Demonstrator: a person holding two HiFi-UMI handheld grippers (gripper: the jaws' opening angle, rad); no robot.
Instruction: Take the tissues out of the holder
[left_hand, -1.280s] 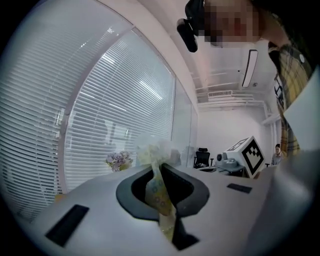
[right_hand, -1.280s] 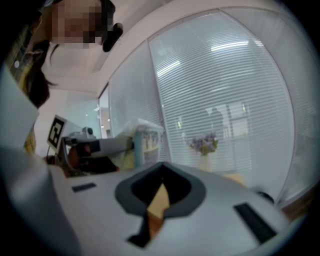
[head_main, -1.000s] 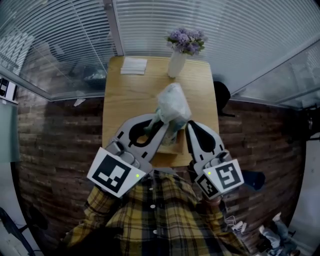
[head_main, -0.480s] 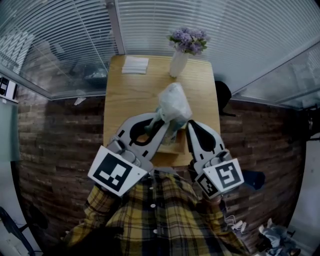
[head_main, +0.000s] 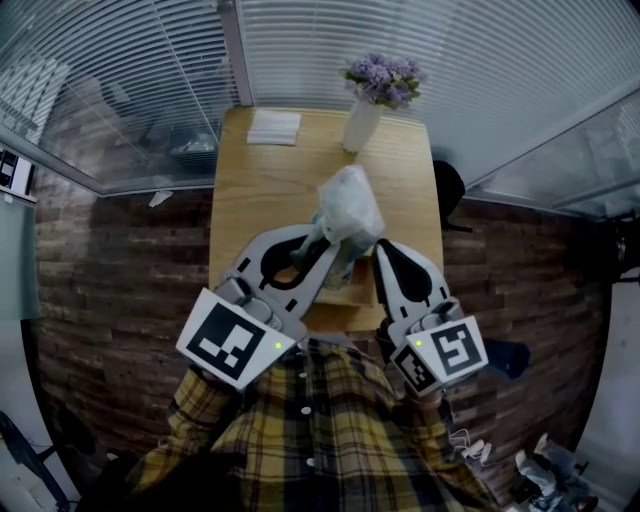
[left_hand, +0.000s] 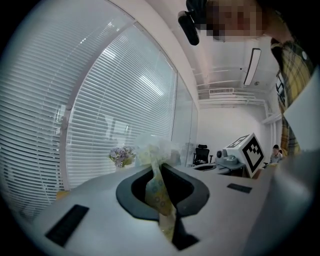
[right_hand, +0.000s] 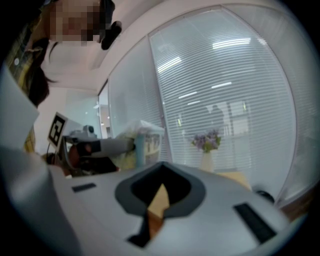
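Yellowish tissues (left_hand: 159, 192) pinched in left gripper (head_main: 320, 240) — head view adds holder (head_main: 352, 292).

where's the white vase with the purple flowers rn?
Head view: the white vase with purple flowers stands at the far edge of the light wooden table, right of centre, with a flat white paper stack to its left.

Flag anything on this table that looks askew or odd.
The clear plastic-wrapped tissue pack is crumpled and tilted above the wooden holder, its wrapper pinched in the shut left gripper. The white flower vase stands upright; nothing looks spilled.
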